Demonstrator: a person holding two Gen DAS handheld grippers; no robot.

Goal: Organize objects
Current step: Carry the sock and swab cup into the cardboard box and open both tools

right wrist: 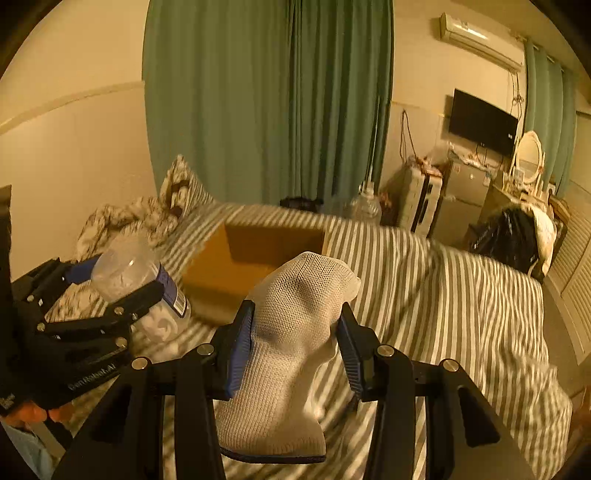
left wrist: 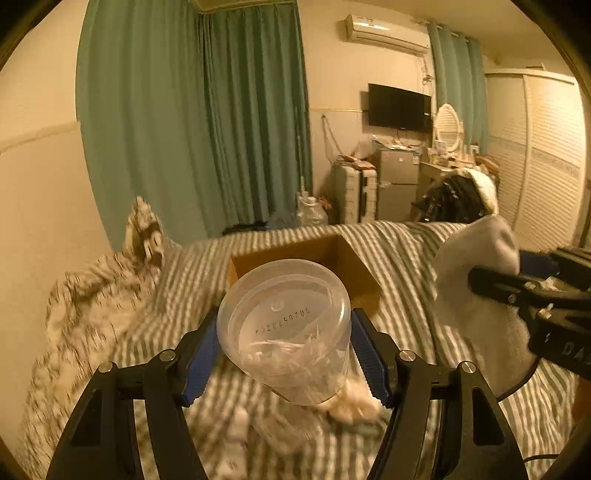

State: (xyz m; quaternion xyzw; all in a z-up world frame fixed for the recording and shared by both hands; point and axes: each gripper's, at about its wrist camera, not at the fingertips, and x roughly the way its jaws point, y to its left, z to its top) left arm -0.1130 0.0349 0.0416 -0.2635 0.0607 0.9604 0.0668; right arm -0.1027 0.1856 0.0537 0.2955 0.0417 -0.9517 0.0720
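A bedroom is seen, with green curtains [left wrist: 192, 110] at the back, a dark TV [left wrist: 399, 107] on the wall and an air conditioner [left wrist: 386, 33] high up near the ceiling. A bed is covered by a striped sheet [right wrist: 443, 295], and a crumpled patterned blanket [left wrist: 92, 295] is piled at its left side. An open brown cardboard box [left wrist: 354, 266] is set on the sheet, in the middle of the bed.

A clear plastic jar [left wrist: 291, 332] is held up above the sheet by the left gripper [left wrist: 284, 354]. The jar is pinched between the two blue pads, one on each side. Small white bits are seen inside it, and its bottom is turned toward the box. The box is just behind the jar.

A white knitted sock [right wrist: 295, 332] is held up by the right gripper [right wrist: 295, 343]. The sock is squeezed between the blue pads and hangs down toward the camera. The box is just beyond the sock's top end. The two grippers are kept near each other, side by side, in front of the box.
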